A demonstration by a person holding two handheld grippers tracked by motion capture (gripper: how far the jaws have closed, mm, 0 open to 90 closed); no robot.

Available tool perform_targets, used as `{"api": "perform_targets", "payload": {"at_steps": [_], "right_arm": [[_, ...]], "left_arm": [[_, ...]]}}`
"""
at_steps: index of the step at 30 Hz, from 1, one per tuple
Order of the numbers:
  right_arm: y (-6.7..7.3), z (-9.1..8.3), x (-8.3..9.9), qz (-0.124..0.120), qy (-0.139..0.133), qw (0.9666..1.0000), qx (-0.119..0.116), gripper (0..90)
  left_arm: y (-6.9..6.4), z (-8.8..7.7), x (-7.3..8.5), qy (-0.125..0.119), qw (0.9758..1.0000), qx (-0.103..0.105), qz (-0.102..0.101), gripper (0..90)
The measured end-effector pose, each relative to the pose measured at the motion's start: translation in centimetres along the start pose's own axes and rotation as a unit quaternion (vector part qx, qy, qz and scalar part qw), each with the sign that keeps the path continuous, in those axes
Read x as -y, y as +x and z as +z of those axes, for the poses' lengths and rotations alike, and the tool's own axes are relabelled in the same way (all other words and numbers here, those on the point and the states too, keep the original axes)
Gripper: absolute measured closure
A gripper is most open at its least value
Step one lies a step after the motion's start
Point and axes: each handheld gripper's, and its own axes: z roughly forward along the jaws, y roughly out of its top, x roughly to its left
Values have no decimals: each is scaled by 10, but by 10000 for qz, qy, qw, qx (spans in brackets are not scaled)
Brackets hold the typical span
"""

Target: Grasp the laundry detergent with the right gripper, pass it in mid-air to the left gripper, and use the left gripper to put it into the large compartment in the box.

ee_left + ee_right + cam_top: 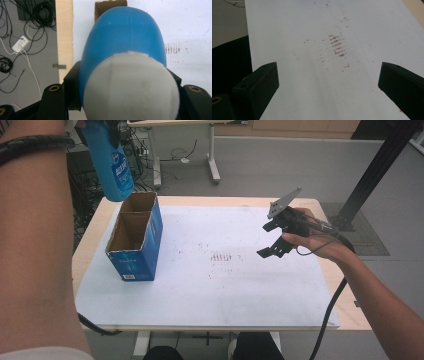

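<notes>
So the left gripper [125, 100] is clamping a blue bottle [111, 165] tight by its white-capped end, jaws pressing in on both sides, and it's hanging bottom-down right above the far compartment of the open cardboard box [134, 239] at the table's far left. Holding it upright like that is making sense to me, since the box is split into two narrow slots (a divider is running across the middle) and the bottle probably has to drop in straight. Not much slack around those cardboard edges, so it's looking like a careful descent. The right gripper [274, 237] is hovering over the right side of the white mat [225, 290], jaws spread wide with nothing between them, well away from the box, with plenty of open room there.
</notes>
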Motion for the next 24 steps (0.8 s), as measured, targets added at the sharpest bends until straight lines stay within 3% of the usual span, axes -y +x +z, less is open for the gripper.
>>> {"api": "perform_targets", "payload": {"at_steps": [12, 24], "right_arm": [[1, 0, 3, 16, -3, 10000, 20, 33], [3, 1, 6, 15, -4, 10000, 28, 33]], "left_arm": [[0, 19, -1, 99, 9999, 31, 18, 375], [11, 66, 5, 340, 9993, 140, -48, 375]]}}
